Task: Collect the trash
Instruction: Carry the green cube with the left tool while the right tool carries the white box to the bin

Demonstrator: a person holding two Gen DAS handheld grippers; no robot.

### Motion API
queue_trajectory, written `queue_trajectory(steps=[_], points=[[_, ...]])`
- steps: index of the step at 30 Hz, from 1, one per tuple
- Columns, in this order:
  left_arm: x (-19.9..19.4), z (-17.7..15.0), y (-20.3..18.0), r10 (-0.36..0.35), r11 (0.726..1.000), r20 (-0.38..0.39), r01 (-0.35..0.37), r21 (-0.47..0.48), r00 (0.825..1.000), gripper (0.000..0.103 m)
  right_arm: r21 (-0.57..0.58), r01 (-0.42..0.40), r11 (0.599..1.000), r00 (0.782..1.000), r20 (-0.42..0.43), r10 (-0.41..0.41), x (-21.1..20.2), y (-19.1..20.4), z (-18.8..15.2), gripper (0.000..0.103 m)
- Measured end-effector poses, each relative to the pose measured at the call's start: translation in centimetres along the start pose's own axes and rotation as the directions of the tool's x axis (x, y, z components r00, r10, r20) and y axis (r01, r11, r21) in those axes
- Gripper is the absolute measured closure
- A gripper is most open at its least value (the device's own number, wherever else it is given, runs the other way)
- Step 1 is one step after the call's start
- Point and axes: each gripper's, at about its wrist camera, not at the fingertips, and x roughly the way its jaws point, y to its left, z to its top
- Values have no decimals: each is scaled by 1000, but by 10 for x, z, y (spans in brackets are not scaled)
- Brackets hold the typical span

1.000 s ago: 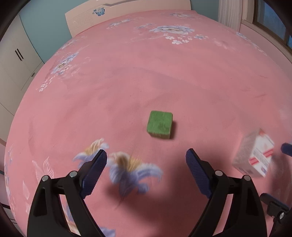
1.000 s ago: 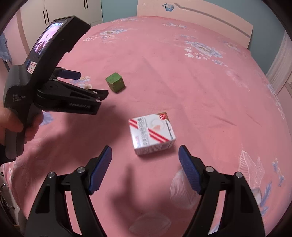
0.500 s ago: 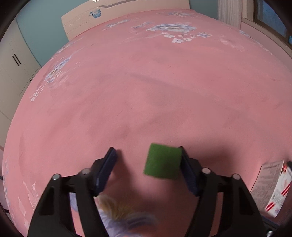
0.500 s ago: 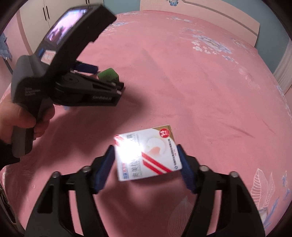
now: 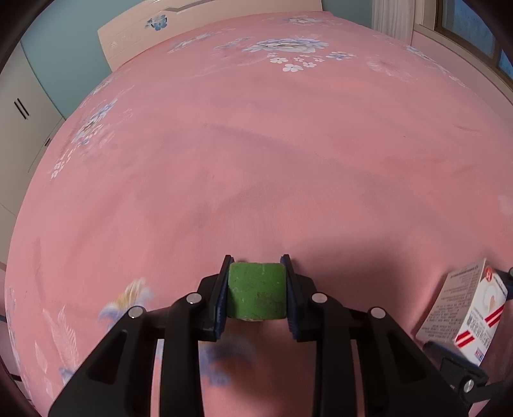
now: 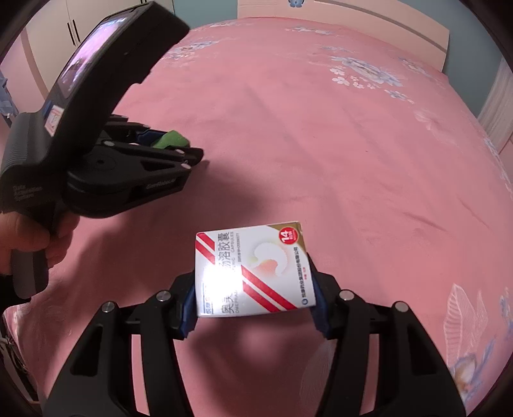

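A pink bedspread (image 5: 256, 144) printed with pale blue and white flowers fills both views, running up to a cream headboard (image 5: 192, 19) against a teal wall. White wardrobe doors (image 6: 80, 19) stand at the side of the bed.

The left gripper (image 5: 256, 288) points steeply down at the spread, and a hand (image 6: 29, 237) wraps its black handle. Its 2 jaws have just been closing and now stand clamped on a green cube (image 5: 256, 295), 1 blue pad pressed flat on each side face. The cube sits square between the tips, its rough top face toward the camera; whether it rests on the fabric or is raised off it cannot be told.

The right gripper (image 6: 253, 288) points down just beside the left one. Its jaws have just been closing too, and they are pressed against the 2 short ends of a white medicine box (image 6: 253, 269) with red diagonal stripes and a gold corner marked 14. The box lies broad face up between the pads, slightly tilted, with a shadow on the spread under it. In the left wrist view the same box (image 5: 461, 308) shows at the right edge.
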Motion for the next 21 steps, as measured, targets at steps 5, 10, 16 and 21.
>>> queue_trajectory(steps=[5, 10, 16, 21], points=[[-40, -21, -2, -7, 1000, -7, 7, -14, 1000, 71, 8, 17, 1000, 1000, 19, -17, -37, 9, -11, 46], [-101, -43, -4, -4, 1000, 21, 5, -19, 1000, 71, 16, 37, 999, 998, 48, -38, -84, 19, -24, 46], [-174, -70, -10, 21, 1000, 78, -21, 5, 997, 71, 44, 57, 997, 995, 79, -61, -144, 37, -48, 46], [-241, -103, -20, 32, 999, 132, -36, 24, 991, 71, 74, 73, 995, 989, 122, -82, -201, 51, -65, 46]])
